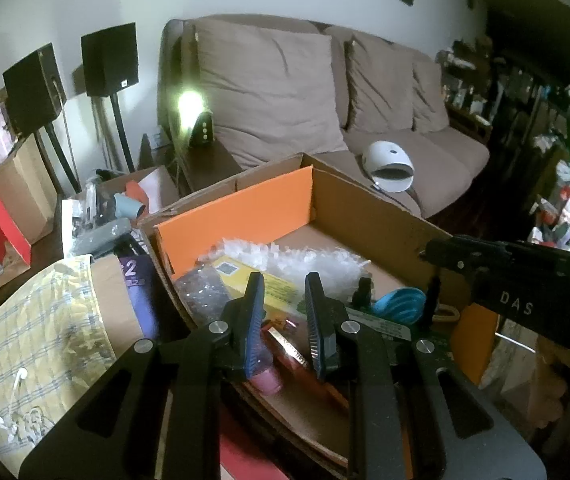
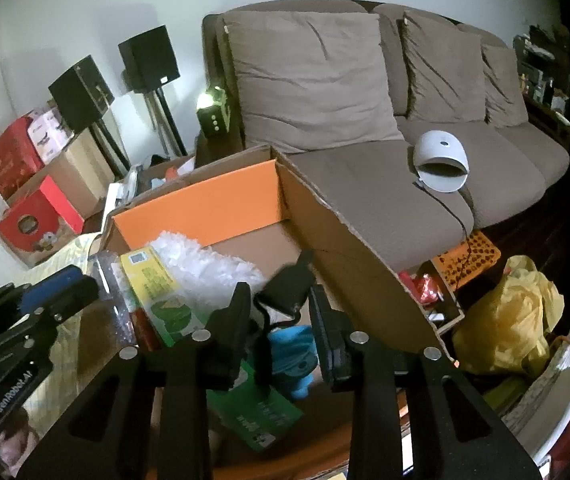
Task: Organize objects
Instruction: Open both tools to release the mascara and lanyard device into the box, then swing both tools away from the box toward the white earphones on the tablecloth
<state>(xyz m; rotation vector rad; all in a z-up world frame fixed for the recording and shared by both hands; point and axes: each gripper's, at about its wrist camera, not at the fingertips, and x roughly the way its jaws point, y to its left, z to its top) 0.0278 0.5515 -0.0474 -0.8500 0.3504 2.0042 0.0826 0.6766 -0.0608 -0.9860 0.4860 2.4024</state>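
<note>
Over the cardboard box [image 2: 349, 256], our right gripper [image 2: 281, 320] stands part-open around a black cable plug [image 2: 289, 284], its long axis running twelve to six; pad contact is unclear. Our left gripper [image 1: 285, 312], narrow and empty, hovers at nine o'clock, farther away.

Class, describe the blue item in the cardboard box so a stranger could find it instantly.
Start at the beige sofa; before it stands an open cardboard box with an orange inner wall. At its near end lies the blue rubbery item, the only bright blue thing, beside a green packet.
</note>
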